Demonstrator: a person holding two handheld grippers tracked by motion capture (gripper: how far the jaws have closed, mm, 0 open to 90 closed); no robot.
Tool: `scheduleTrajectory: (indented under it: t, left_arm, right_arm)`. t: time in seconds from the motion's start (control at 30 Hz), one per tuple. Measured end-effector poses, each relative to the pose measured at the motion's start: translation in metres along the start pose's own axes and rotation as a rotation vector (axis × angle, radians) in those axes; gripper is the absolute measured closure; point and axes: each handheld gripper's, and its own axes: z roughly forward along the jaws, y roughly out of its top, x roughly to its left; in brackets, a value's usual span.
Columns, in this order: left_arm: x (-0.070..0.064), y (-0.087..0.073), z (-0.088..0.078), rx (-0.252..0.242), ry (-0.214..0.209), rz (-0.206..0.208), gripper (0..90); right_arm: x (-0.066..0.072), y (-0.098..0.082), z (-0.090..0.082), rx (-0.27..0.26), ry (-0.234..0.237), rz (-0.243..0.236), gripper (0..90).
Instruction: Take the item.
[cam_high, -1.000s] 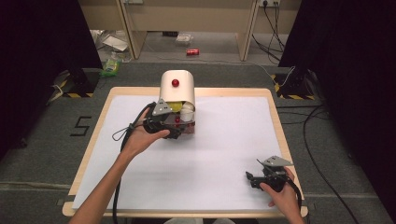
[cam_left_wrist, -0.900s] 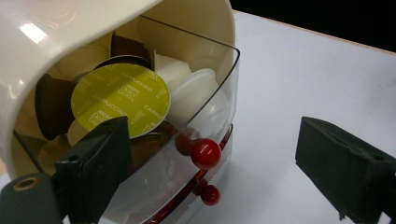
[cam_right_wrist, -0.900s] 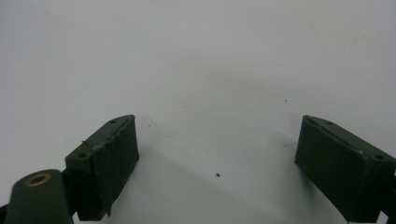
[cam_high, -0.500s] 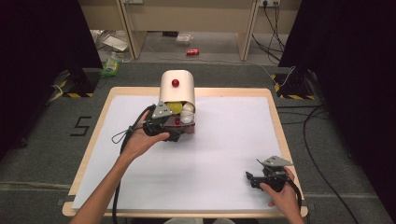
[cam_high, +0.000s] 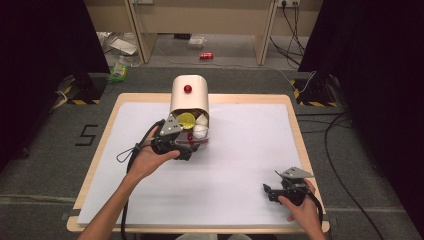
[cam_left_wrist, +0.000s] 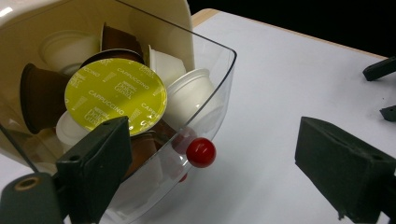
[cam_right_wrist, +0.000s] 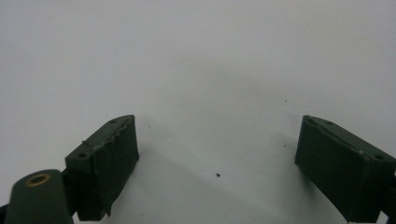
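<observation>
A cream capsule dispenser (cam_high: 189, 97) with a red knob on top stands at the back middle of the table. Its clear drawer (cam_left_wrist: 212, 79) is out at the front and holds several coffee capsules, one with a yellow-green Cappuccino lid (cam_left_wrist: 115, 95). A small red knob (cam_left_wrist: 201, 152) sits on the drawer's front wall. My left gripper (cam_left_wrist: 215, 140) is open, its jaws wide to either side of that knob and not touching it; the high view shows it (cam_high: 186, 149) at the drawer's front. My right gripper (cam_high: 269, 192) rests open near the front right edge, with bare white table between its jaws (cam_right_wrist: 217, 140).
A white sheet (cam_high: 250, 145) covers the wooden table (cam_high: 295, 120). The left gripper's cable (cam_high: 135, 150) loops on the sheet at the left. Beyond the table are a dark floor, cables and a wooden unit.
The left gripper has shifted very slightly at the drawer's front. The right hand and its gripper have not moved.
</observation>
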Motion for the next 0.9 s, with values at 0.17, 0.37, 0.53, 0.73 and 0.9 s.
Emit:
scheduleTrajectory:
  t: [0.17,0.37,0.53,0.73,0.9]
  left_arm:
    - [-0.006,-0.003,-0.005,-0.009,0.000,0.000,11.0]
    - [-0.010,-0.008,-0.012,-0.033,-0.003,-0.013,12.4]
    - [-0.014,-0.010,-0.016,-0.032,-0.008,-0.011,13.3]
    - [-0.018,-0.014,-0.019,-0.039,-0.016,-0.016,14.2]
    - [-0.022,-0.017,-0.021,-0.035,-0.018,-0.015,14.2]
  right_arm:
    - [0.000,0.000,0.000,0.000,0.000,-0.001,13.6]
    - [0.000,0.000,0.000,0.000,0.000,0.000,13.6]
    - [0.000,0.000,0.000,0.000,0.000,-0.001,13.6]
    - [0.000,0.000,0.000,0.000,0.000,-0.001,13.6]
    - [0.000,0.000,0.000,0.000,0.000,-0.001,13.6]
